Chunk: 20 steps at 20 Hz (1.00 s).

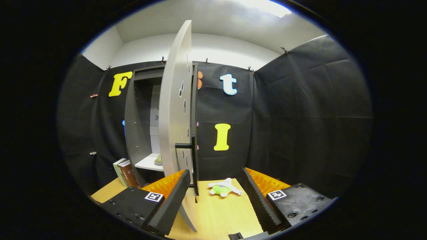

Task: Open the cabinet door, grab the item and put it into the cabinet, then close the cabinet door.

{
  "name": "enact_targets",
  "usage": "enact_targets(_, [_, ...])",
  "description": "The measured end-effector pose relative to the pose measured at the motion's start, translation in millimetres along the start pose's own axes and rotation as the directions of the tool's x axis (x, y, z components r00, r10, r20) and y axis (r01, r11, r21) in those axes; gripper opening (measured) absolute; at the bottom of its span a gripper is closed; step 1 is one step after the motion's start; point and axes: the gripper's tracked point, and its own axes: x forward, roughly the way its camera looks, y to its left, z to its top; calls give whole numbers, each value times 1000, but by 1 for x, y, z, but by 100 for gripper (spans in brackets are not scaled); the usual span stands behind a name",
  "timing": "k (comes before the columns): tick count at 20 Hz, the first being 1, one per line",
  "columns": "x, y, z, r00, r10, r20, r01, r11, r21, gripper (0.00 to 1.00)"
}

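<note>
gripper view: jaws released, fingers spread wide, gripping nothing. gripper [213,196] sits low over the counter [217,213].

landmark = cabinet door [176,126]. it stands swung open, nearly edge-on to me, its lower edge passing just inside the left finger [168,203]. can't tell if that finger touches the door; looks very close. the door's handle [184,145] sticks out on its right face, above the finger.

item: a plush toy [224,188], white limbs with a green body, lying flat on the counter to the right of the door's bottom edge. it's ahead of the jaws, between the finger lines and beyond the tips, a bit left of centre. long axis runs roughly crosswise to my approach, limbs splayed to the right. my read: straight push forward, drop, then close across the body. the right finger [258,200] has free room; the left one is crowded by the door, so that's the snag risk.

cabinet [138,126] is left of the door and behind it, open, with a white shelf [148,163] carrying one small object [158,160] i can't identify.

counts: 1 cabinet, 1 door, 1 handle, 1 toy, 2 books [125,173] standing left of the cabinet's foot.

task state, judged: door open, toy not yet grabbed.
</note>
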Motion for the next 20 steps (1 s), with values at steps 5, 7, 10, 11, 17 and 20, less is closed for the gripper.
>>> enact_targets(5, [19, 5, -6, 999, 47, -19, -47, 999, 21, 97])
enact_targets(7, [20, 9, -6, 998, 59, -23, -58, 998, 34, 95])
enact_targets(10, [21, 14, -6, 998, 61, -26, -60, 997, 46, 95])
enact_targets(11, [21, 19, -7, 998, 64, -29, -63, 997, 50, 95])
enact_targets(17, [18, 62, -11, 996, 85, -37, -83, 995, 51, 95])
enact_targets(20, [19, 91, -13, 996, 79, -47, -76, 995, 66, 95])
